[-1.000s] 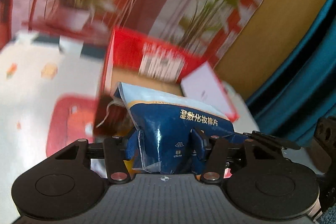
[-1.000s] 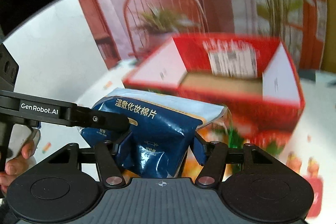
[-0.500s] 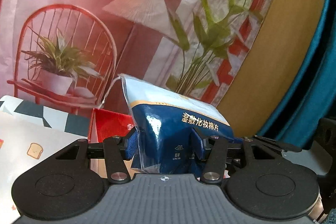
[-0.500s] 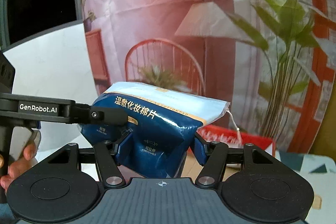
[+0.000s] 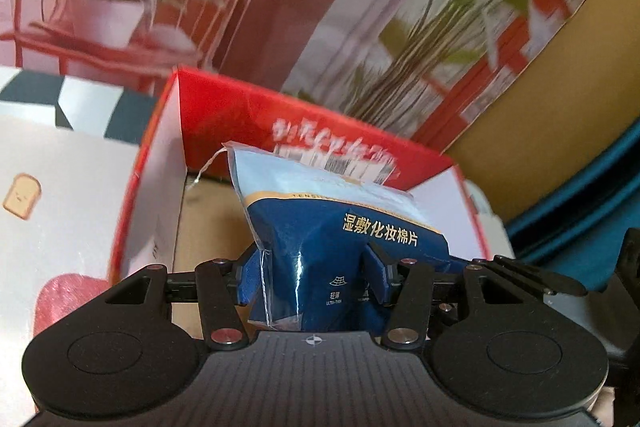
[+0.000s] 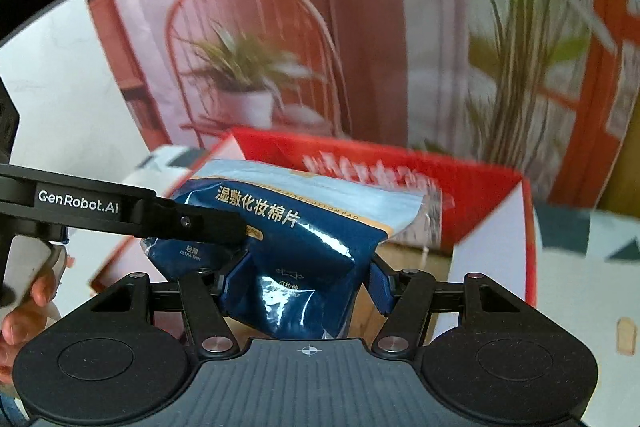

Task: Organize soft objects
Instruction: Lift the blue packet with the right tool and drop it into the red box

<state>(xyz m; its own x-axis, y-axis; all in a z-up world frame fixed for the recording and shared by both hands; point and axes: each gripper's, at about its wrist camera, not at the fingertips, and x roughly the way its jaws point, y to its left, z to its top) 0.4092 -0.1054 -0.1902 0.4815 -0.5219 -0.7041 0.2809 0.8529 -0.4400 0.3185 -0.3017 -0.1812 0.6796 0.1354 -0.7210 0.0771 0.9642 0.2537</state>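
Note:
A blue and pale-blue pouch of cotton pads (image 5: 340,227) hangs in the air, gripped from two sides. My left gripper (image 5: 312,267) is shut on its lower end, the blue pads pressing dents into the foil. My right gripper (image 6: 306,279) is shut on the other end of the same pouch (image 6: 288,227). The left gripper's black finger (image 6: 192,223) reaches in from the left in the right wrist view. Below and behind the pouch stands an open red cardboard box (image 5: 280,119) with white flaps and a brown floor. The pouch hangs above the box's opening (image 6: 460,187).
The box sits on a white tablecloth (image 5: 60,187) printed with toast figures, with a red patch (image 5: 68,291) at its near left. A printed backdrop of plants and a chair rises behind. A teal curtain (image 5: 580,207) hangs at the right. A person's hand (image 6: 28,307) holds the left gripper.
Both grippers have carried the pouch forward and slightly down. The red box, low in both views half a second ago, now lies open right under the pouch.

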